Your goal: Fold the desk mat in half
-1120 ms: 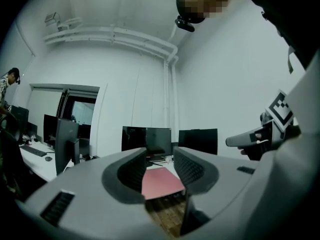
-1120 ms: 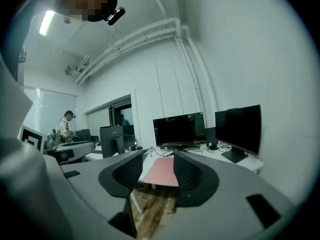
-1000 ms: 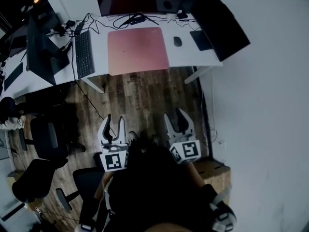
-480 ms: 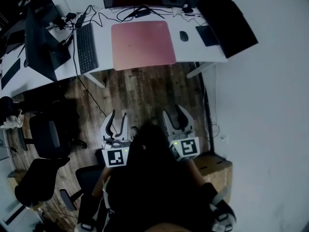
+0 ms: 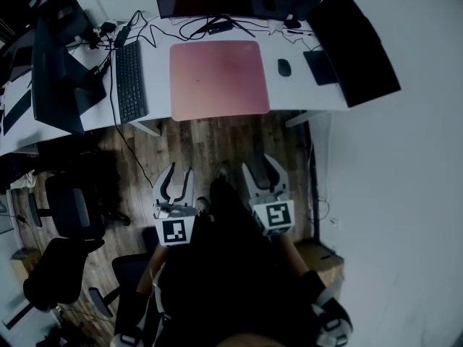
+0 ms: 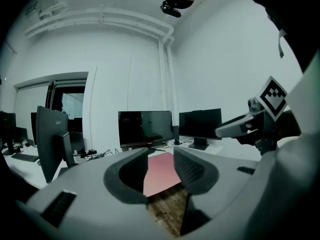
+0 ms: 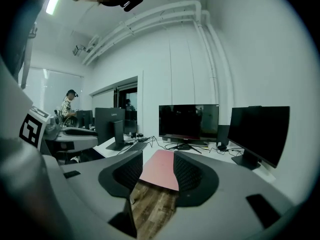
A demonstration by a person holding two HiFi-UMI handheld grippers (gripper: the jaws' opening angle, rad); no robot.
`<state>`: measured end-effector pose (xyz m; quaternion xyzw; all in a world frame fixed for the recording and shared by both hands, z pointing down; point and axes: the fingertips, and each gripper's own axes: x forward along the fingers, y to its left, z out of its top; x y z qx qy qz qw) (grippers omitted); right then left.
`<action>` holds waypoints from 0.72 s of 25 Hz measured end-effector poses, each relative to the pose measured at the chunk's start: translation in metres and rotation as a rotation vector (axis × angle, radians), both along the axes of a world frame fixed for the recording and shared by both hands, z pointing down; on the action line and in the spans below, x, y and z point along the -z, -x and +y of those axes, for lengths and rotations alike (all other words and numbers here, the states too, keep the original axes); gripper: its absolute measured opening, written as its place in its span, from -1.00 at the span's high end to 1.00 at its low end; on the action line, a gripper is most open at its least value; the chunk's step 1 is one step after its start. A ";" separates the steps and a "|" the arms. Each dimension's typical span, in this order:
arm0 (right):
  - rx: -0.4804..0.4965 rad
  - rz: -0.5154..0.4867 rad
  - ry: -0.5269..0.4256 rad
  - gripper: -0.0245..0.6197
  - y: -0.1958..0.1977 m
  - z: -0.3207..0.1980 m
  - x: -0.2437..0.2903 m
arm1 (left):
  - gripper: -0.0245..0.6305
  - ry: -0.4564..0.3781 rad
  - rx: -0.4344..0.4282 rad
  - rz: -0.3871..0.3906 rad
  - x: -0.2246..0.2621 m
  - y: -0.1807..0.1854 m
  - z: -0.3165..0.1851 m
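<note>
While both grippers hang over the wooden floor [image 5: 217, 139], the pink desk mat [image 5: 219, 78] lies flat and unfolded on the white desk [image 5: 289, 96].
In the head view the mat sits at twelve o'clock from the grippers, well apart from them, with a keyboard [image 5: 129, 82] at its nine o'clock and a mouse [image 5: 283, 66] at its three o'clock. The left gripper [image 5: 179, 176] and right gripper [image 5: 262, 172] both have their jaws spread, gripping nothing.

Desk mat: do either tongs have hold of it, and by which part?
Nothing is held: the left tongs and right tongs are open and empty, short of the flat desk mat.
</note>
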<state>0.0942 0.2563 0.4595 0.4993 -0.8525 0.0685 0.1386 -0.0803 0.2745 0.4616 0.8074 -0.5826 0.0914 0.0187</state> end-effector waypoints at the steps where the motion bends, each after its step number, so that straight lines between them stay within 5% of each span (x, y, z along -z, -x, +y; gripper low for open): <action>1: 0.016 0.017 0.009 0.40 -0.002 -0.012 -0.004 | 0.46 0.004 0.002 -0.005 -0.001 -0.004 -0.012; 13: 0.161 0.151 0.095 0.40 -0.031 -0.140 -0.072 | 0.45 0.105 -0.016 -0.076 -0.031 -0.056 -0.132; 18: 0.196 0.248 0.120 0.40 -0.037 -0.169 -0.108 | 0.42 0.116 -0.053 -0.273 -0.066 -0.066 -0.160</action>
